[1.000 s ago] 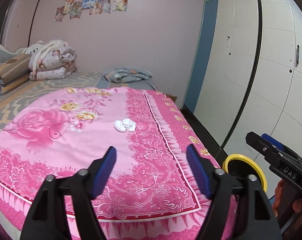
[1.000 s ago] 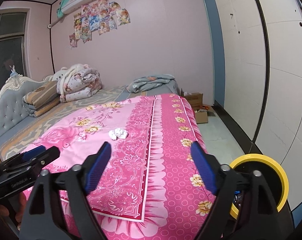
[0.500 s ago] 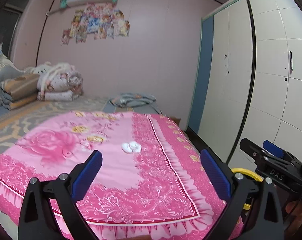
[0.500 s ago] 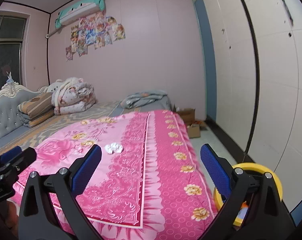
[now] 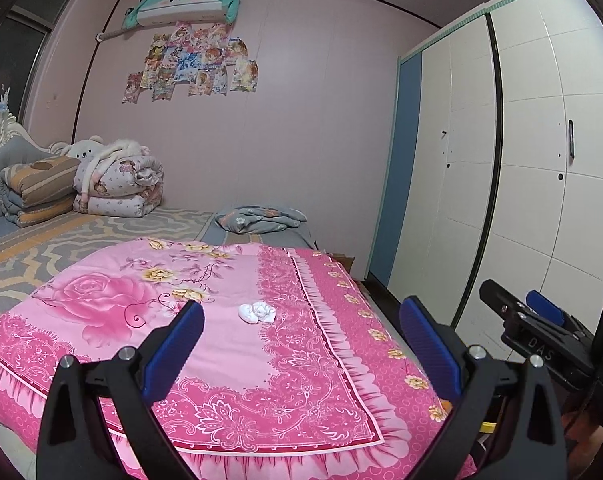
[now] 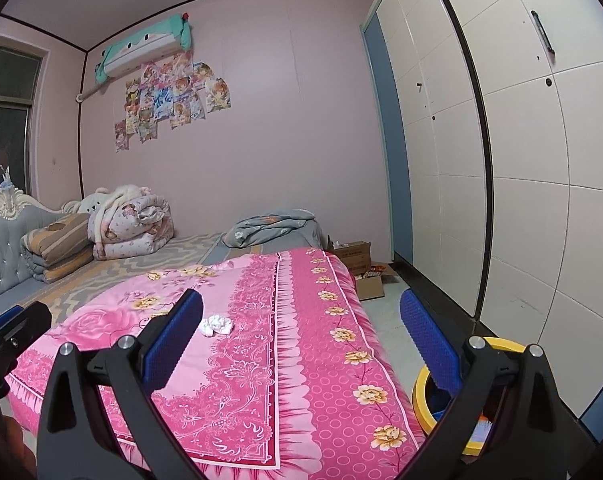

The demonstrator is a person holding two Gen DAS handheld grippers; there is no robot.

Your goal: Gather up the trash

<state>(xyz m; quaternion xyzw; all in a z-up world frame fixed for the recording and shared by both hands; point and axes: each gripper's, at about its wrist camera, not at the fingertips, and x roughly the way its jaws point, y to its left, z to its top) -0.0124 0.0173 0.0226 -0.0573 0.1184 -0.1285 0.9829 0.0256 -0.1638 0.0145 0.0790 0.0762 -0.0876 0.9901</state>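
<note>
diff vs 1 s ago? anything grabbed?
Both cameras pitched up. The left gripper and right gripper spread their jaws wider; neither holds anything. The white crumpled tissue on the pink bedspread and the yellow bin stayed put.

The pink bedspread (image 5: 261, 360) is soft printed cloth with a floral pattern, and the crumpled white tissue (image 5: 256, 313) on it looks like matt paper. Each claw has matt black plastic arms, textured blue pads (image 6: 429, 336) and shiny metal screws; the wardrobe doors (image 6: 521, 160) are smooth, faintly glossy white panels.
</note>
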